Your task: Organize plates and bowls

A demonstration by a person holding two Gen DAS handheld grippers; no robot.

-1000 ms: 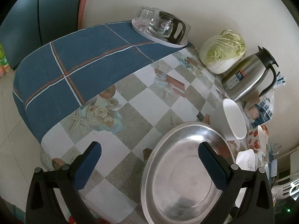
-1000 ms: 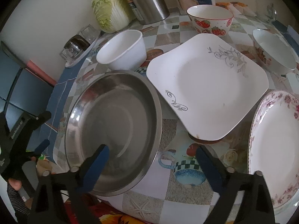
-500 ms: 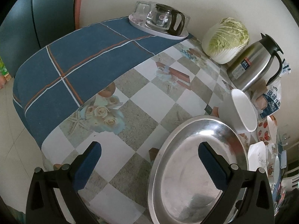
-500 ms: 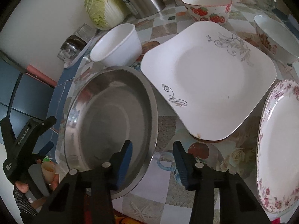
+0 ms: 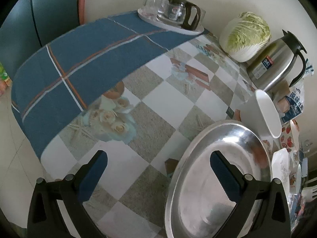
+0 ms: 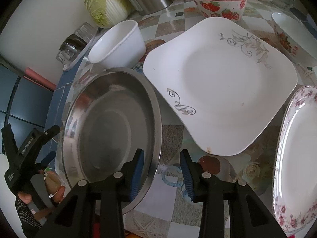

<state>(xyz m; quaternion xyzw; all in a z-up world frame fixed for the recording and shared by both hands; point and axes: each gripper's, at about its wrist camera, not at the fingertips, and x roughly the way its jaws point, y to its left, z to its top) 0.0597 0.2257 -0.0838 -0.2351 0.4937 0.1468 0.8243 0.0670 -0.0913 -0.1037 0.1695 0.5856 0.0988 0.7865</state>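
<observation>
The right gripper (image 6: pixel 161 173) is closing astride the near rim of the empty round steel basin (image 6: pixel 111 127), pads not yet touching; the left gripper (image 5: pixel 158 176) stands spread wide above bare tablecloth (image 5: pixel 168 91) beside it.

The left claw (image 5: pixel 158 170) hangs open over the counter (image 5: pixel 168 91) – one blue pad above the checked cloth, the other over the steel basin (image 5: pixel 227 158). A white bowl (image 5: pixel 267 115) leans just past the basin's far rim. Farther back stand a steel thermos jug (image 5: pixel 273 67), a napa cabbage (image 5: pixel 245 35) and a glass teapot (image 5: pixel 178 12) on a tray – all near the wall
</observation>
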